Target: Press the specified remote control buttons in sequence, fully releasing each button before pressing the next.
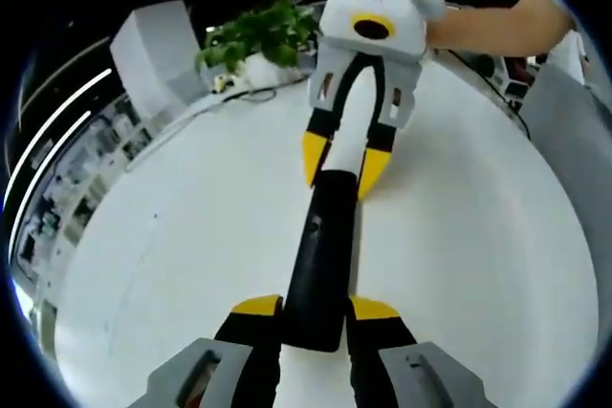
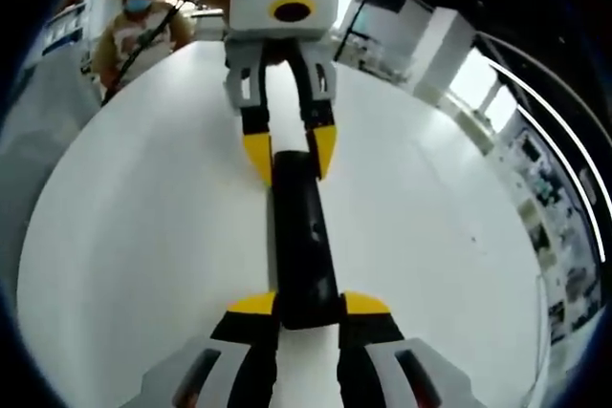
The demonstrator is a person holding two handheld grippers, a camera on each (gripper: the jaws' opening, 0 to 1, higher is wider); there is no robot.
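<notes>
Remote control (image 1: 323,255) clamped endwise between both grippers

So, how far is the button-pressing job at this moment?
Done, as it looks: the long black remote control is picked up and held over the round white table. In hand: the left gripper clamps one end and the right gripper clamps the other. Left to do: I cannot see any button or a jaw pressing one, so the pressing sequence cannot be judged as started.
</notes>
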